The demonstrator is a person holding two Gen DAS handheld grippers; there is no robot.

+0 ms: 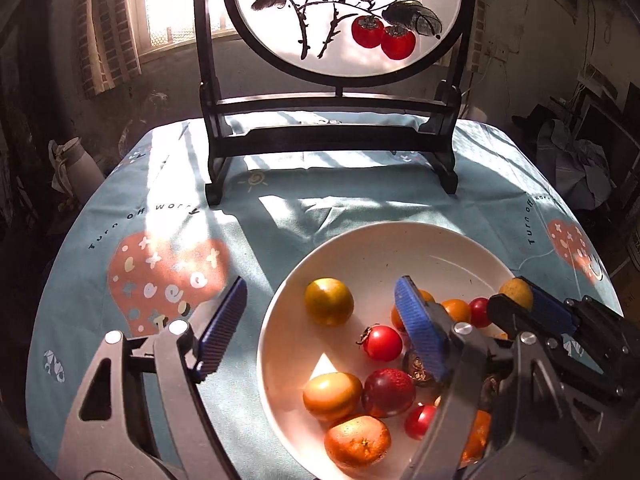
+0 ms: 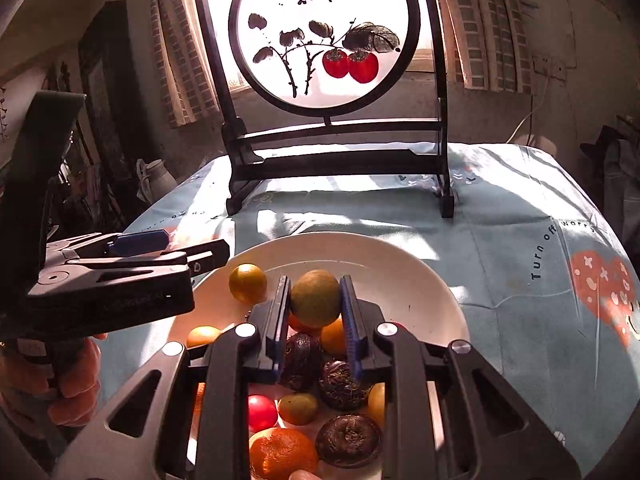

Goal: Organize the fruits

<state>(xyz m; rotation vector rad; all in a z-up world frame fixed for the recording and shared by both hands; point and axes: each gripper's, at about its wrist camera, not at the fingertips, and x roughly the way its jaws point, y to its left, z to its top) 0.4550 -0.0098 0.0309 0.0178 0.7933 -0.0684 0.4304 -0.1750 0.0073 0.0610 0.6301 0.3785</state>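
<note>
A white bowl (image 1: 360, 236) of mixed fruit sits on the table's near side. It holds a mandarin (image 1: 357, 444), cherry tomatoes (image 1: 383, 343), a green-yellow citrus (image 1: 329, 301) and dark wrinkled fruits (image 2: 348, 440). My left gripper (image 1: 322, 284) is open over the bowl's left half, one finger outside the rim. Nothing is pinched between its pads. My right gripper (image 2: 315, 280) is shut on a yellow-green round fruit (image 2: 315, 300), held above the bowl (image 2: 360, 240). In the left wrist view that fruit (image 1: 512, 290) hangs over the bowl's right edge.
A black-framed round screen painted with persimmons (image 1: 332, 148) stands across the back of the table. The light blue printed tablecloth (image 1: 160, 200) lies bare to the left and right of the bowl. A person's hand (image 2: 72, 392) holds the left gripper's handle.
</note>
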